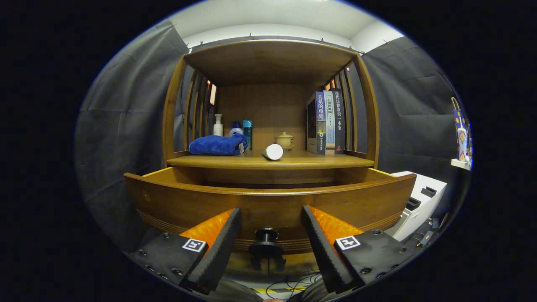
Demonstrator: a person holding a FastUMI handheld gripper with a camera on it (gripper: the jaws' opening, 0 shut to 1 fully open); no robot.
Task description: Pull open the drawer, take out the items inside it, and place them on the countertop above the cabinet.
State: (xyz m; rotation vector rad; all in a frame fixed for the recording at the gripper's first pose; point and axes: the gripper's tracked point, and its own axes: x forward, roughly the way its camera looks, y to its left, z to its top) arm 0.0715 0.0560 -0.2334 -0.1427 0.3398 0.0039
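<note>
We look along the tool [270, 243], whose two fingers are spread wide apart and pinch nothing. Between them sits the dark round knob [267, 235] of a wooden drawer [268, 205], close to the fingers but touched by neither.

The drawer is pulled out toward us from a wooden cabinet [270, 63]. Its curved front panel hides the inside, so we cannot tell what lies in it.

Above the drawer is the bench [293, 161], the flat wooden top of the cabinet, sheltered by a shelf frame with slatted sides. Near the left edge of the bench lies a folded blue towel [217, 145]. Behind it, toward the back left corner, stand a white pump bottle [217, 125], a small blue-capped bottle [236, 128] and a teal can [247, 133]. Near the middle of the front edge a white cylinder [273, 152] lies on its side, its round end toward us. Behind it sits a small lidded tan cup [284, 139]. Upright books [327, 122] stand against the right side.

To the right of the cabinet, lower down, is a white box [419, 201].
</note>
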